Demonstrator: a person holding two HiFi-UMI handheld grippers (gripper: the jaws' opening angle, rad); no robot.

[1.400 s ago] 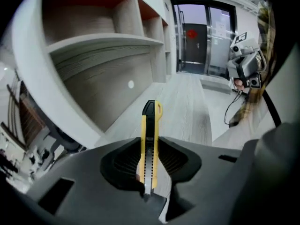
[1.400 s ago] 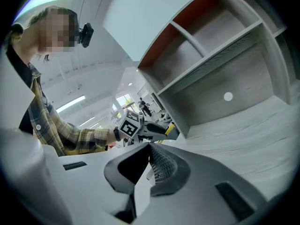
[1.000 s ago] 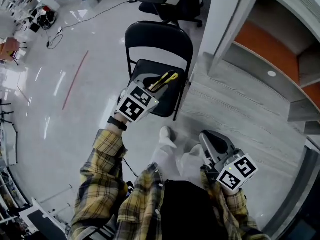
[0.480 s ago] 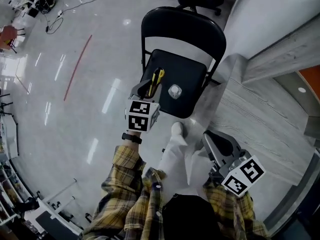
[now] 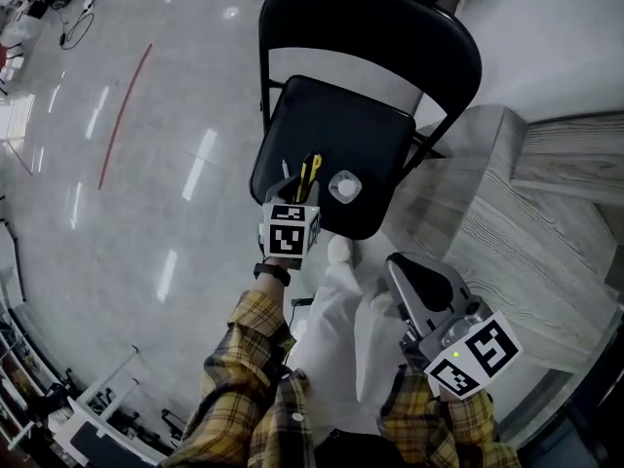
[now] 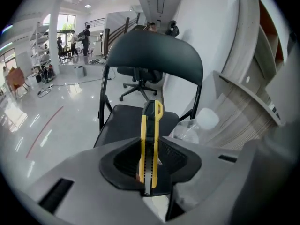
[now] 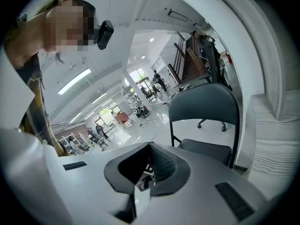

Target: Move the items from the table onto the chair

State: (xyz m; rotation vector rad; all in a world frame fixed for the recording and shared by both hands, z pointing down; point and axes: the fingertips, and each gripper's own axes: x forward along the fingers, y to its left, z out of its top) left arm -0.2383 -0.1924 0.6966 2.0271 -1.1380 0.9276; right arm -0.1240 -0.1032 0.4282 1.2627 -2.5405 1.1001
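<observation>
My left gripper [image 5: 295, 195] is shut on a yellow and black utility knife [image 5: 308, 172], held over the front edge of the black folding chair's seat [image 5: 322, 125]. In the left gripper view the knife [image 6: 151, 139] stands upright between the jaws of the left gripper [image 6: 151, 161] and points toward the chair [image 6: 126, 118]. A clear plastic bottle with a white cap [image 5: 343, 185] lies on the seat just right of the knife; the left gripper view shows this bottle [image 6: 194, 125] too. My right gripper [image 5: 414, 279] hangs low by my body, shut and holding nothing, and its own view shows the right gripper [image 7: 149, 165] aimed past the chair [image 7: 206, 149].
A grey wood-grain platform [image 5: 507, 213] rises right of the chair, close to its right legs. My shoe [image 5: 340, 252] stands just before the seat's front edge. A red line [image 5: 122, 115] runs over the glossy floor at left. An office chair [image 6: 138, 78] stands behind the folding chair.
The chair has come closer and more central in the head view. My left gripper with the knife now sits lower, over the seat's front edge beside the bottle. The right gripper has barely moved.
</observation>
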